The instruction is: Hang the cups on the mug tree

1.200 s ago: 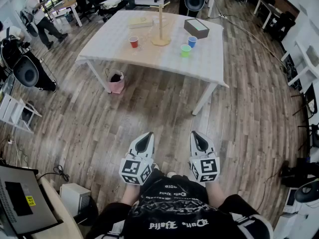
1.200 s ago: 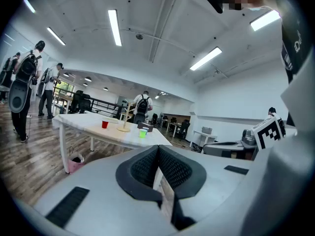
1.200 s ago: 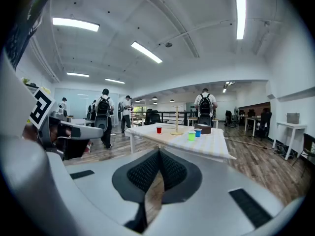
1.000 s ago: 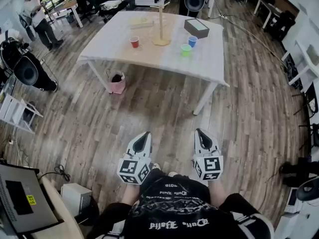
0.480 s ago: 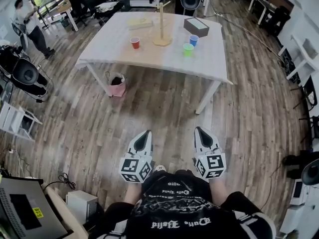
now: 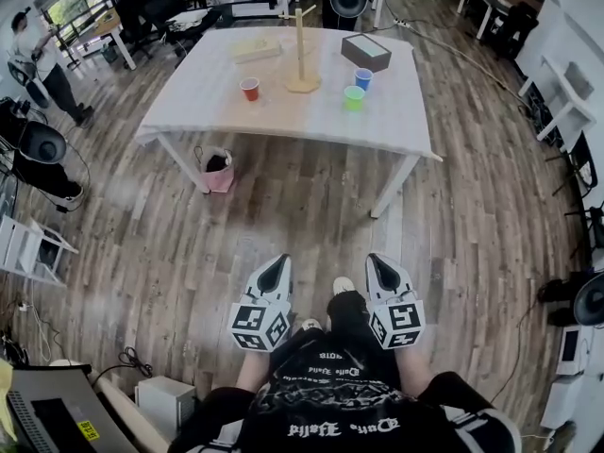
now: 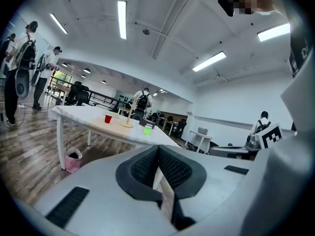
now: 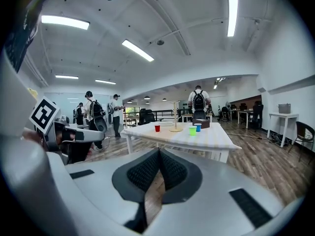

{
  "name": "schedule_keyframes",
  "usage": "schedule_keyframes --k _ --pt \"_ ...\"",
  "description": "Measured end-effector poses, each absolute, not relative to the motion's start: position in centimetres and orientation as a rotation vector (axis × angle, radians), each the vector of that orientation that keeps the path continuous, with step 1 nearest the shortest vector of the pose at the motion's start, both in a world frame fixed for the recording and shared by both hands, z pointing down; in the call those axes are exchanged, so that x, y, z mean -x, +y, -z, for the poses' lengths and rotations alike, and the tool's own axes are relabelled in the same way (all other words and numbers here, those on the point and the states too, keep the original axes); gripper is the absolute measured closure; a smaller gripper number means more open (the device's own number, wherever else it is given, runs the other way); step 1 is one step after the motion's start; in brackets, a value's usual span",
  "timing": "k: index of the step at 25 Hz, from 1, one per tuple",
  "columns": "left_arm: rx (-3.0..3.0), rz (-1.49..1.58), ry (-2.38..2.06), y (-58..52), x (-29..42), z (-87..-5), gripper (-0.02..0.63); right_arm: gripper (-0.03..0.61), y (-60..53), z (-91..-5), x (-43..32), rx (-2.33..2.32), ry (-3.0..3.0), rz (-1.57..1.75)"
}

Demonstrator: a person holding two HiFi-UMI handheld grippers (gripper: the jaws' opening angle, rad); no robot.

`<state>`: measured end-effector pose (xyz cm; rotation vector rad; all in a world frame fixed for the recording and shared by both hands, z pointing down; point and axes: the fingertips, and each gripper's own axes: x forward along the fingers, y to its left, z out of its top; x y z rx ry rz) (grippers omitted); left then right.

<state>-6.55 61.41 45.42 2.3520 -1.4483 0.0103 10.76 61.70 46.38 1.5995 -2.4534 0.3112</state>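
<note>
A wooden mug tree (image 6: 302, 55) stands on the white table (image 6: 208, 92) far ahead of me. A red cup (image 6: 250, 89) sits to its left; a green cup (image 6: 354, 97) and a blue cup (image 6: 363, 78) sit to its right. The same tree (image 8: 175, 117) and cups show small in the right gripper view, and the red cup (image 7: 108, 118) and green cup (image 7: 146, 130) in the left gripper view. My left gripper (image 6: 275, 271) and right gripper (image 6: 378, 268) are held close to my body, well short of the table, both shut with nothing between the jaws.
A dark box (image 6: 366, 52) and a flat pale item (image 6: 257, 48) lie on the table's far side. A pink bin (image 6: 217, 170) stands under its left edge. People (image 6: 42, 59) stand at the far left. Chairs, desks and equipment ring the wooden floor.
The view has shifted forward a little toward the table; the table and cups sit slightly lower in the head view. Both grippers stay shut near my waist.
</note>
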Motion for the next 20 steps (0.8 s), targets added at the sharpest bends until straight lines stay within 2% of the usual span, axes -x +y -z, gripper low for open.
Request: schedule_keyframes --k 13,20 --pt "-2.307 -0.025 -1.569 51.7 7.7 -46.4 0.594 0.569 49.4 -47.2 -10.7 -1.510 -2.520 -0.267" --pt "-2.293 -0.029 -1.594 43.4 5.2 -45.3 0.594 0.569 40.7 -46.2 -12.8 -1.488 -2.556 -0.276"
